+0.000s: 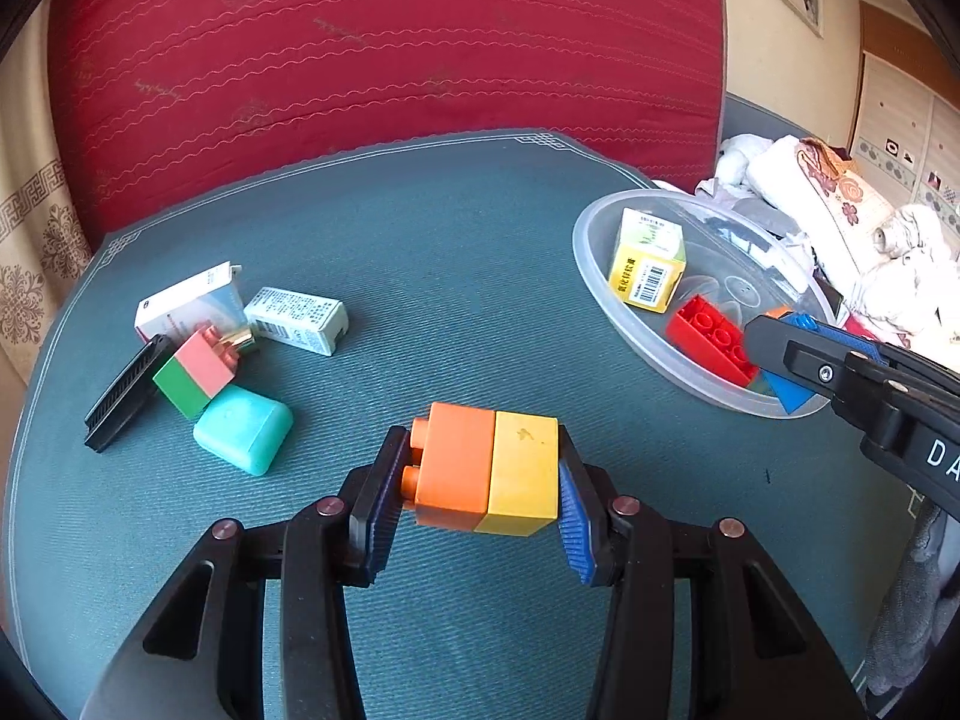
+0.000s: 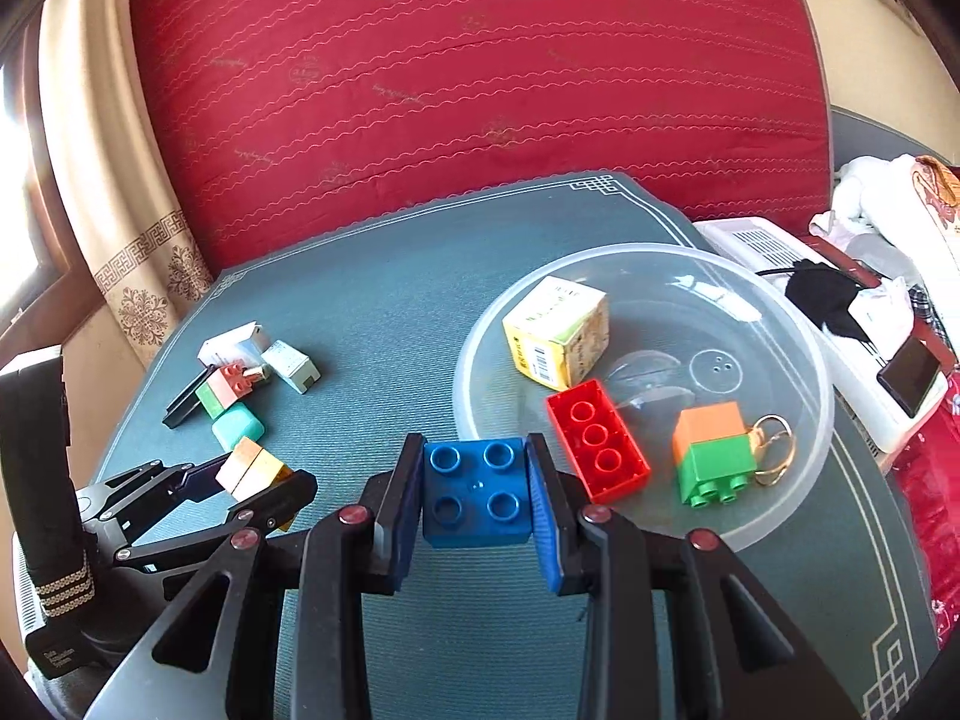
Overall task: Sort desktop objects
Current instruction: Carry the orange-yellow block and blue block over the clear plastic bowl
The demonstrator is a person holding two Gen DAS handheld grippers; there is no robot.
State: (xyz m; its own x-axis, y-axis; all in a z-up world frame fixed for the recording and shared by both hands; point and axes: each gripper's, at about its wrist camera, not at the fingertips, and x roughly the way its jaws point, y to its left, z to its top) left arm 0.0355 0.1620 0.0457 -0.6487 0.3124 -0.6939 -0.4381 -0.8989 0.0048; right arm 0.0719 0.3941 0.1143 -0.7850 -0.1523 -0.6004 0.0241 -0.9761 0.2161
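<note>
Left tool (image 1: 480, 480) clamps orange-yellow block (image 1: 489, 468); right tool (image 2: 474, 492) clamps blue brick (image 2: 476, 492), studs visible only there.

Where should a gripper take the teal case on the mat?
Across the teal case's two long flat sides, coming from above on its near, open side: it lies flat with rounded corners, and the pink-green block crowds its far end.

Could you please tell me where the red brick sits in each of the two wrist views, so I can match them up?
Left wrist view: the red brick lies at right of centre, inside the clear bowl, partly behind the right gripper.
Right wrist view: it lies just right of centre, in the bowl's near part, beyond the right gripper's fingertips.
Shared landmark: the yellow carton in the bowl, just beyond the brick.
</note>
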